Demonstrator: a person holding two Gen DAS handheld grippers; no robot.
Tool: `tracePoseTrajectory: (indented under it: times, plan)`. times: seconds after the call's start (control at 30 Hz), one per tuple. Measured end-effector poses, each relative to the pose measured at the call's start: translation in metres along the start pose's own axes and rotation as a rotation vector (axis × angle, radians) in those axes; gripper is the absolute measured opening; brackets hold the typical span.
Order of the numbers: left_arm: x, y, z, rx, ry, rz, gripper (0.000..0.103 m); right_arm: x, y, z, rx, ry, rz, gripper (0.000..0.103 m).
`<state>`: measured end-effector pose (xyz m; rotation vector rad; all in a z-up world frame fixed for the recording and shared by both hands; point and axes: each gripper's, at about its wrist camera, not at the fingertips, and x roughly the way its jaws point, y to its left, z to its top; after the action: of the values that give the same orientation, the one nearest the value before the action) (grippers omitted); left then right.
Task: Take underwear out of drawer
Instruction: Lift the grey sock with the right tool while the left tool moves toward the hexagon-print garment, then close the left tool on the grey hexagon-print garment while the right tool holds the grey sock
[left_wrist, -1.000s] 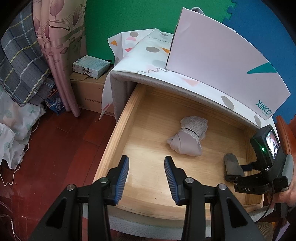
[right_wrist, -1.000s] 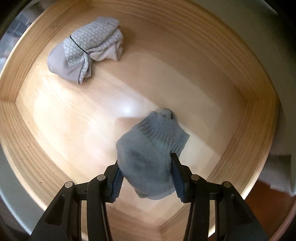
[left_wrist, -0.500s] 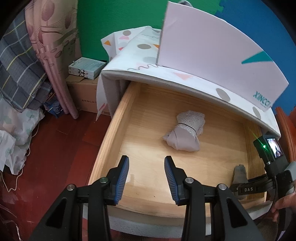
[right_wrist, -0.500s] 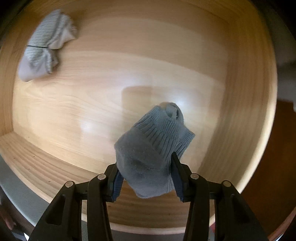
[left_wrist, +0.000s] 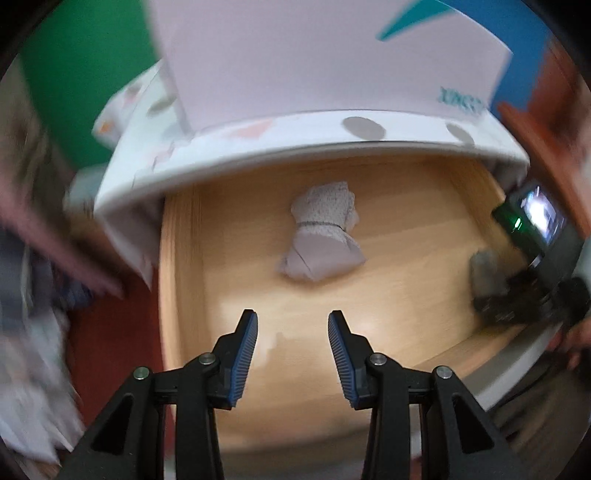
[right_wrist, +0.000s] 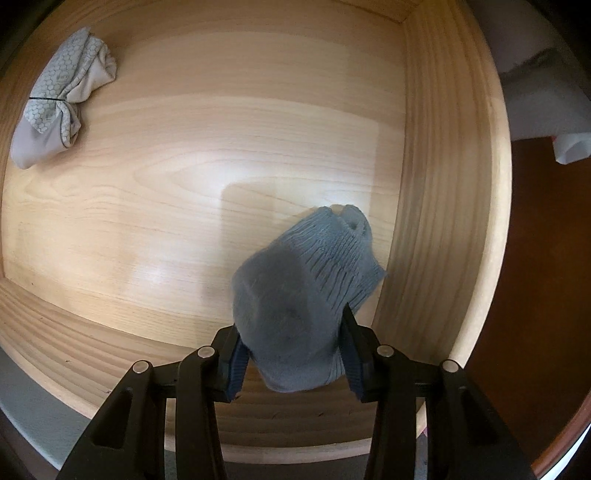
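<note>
Wooden drawer (right_wrist: 443, 184), grey folded underwear (right_wrist: 59, 110) inside

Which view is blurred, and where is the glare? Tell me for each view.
Left wrist: motion blur throughout, worst at the edges; only the left gripper stays crisp. Right wrist: sharp, with pale glare patches on the drawer floor beside the blue sock.

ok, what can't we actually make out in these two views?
- Left wrist view: motion blur smears the room at left and the right gripper.
- Right wrist view: the grey-blue knitted sock covers the pads, and its lower end is hidden.
- Pale grey tied underwear bundle: its underside is hidden against the wooden drawer.
</note>
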<state>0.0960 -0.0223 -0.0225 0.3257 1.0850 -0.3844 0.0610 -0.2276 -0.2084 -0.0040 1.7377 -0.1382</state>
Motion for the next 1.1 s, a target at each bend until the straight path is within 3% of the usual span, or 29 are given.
tracePoseTrajectory:
  times: [0.1,0.27,0.53,0.67,1.1]
  plan:
    - [0.012,0.0,0.009,0.116,0.008,0.008,0.04,-0.003,-0.001,-0.006,0.013,-0.012,0.003,0.04]
    - [0.033,0.002,0.024,0.201,0.039,-0.052,0.04,-0.009,0.005,-0.012,0.028,-0.026,0.008,0.039]
    - [0.053,-0.018,0.049,0.328,0.08,-0.122,0.04,-0.022,-0.017,-0.026,0.041,-0.031,0.021,0.039]
    - [0.067,-0.024,0.056,0.366,0.085,-0.102,0.04,-0.032,-0.037,-0.015,0.042,-0.028,0.025,0.039]
    - [0.088,-0.053,0.064,0.51,0.068,-0.1,0.04,-0.017,-0.037,-0.004,0.04,-0.025,0.032,0.04]
